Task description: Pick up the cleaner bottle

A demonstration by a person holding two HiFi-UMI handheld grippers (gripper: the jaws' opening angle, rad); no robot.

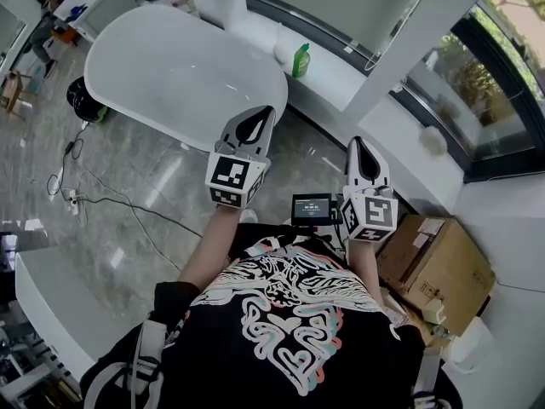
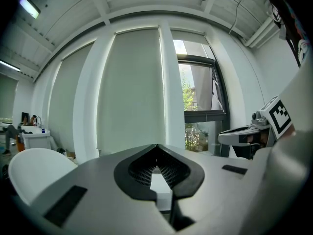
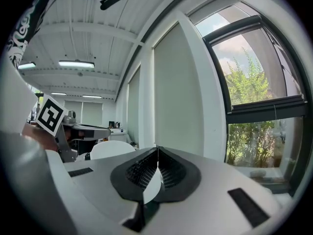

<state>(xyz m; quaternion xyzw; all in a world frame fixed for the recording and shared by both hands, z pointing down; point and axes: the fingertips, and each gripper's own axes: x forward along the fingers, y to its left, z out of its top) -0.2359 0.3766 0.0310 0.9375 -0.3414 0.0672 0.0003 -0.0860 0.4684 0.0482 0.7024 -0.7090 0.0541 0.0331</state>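
Note:
A green cleaner bottle (image 1: 301,60) stands upright on the white ledge behind the bathtub, far ahead of both grippers. My left gripper (image 1: 257,118) is held level over the tub's near end, jaws shut with nothing between them. To its right, over the floor beside the ledge, my right gripper (image 1: 358,147) is also shut and empty. In the left gripper view the shut jaw tips (image 2: 157,153) meet, and the right gripper (image 2: 249,133) shows at the side. The right gripper view shows its tips (image 3: 157,154) closed. The bottle appears in neither gripper view.
A white oval bathtub (image 1: 145,79) fills the upper left. A white ledge (image 1: 358,88) runs along the windows. A cardboard box (image 1: 438,267) sits at the right. Cables (image 1: 111,198) trail over the grey marble floor. A small screen (image 1: 312,209) hangs at the person's chest.

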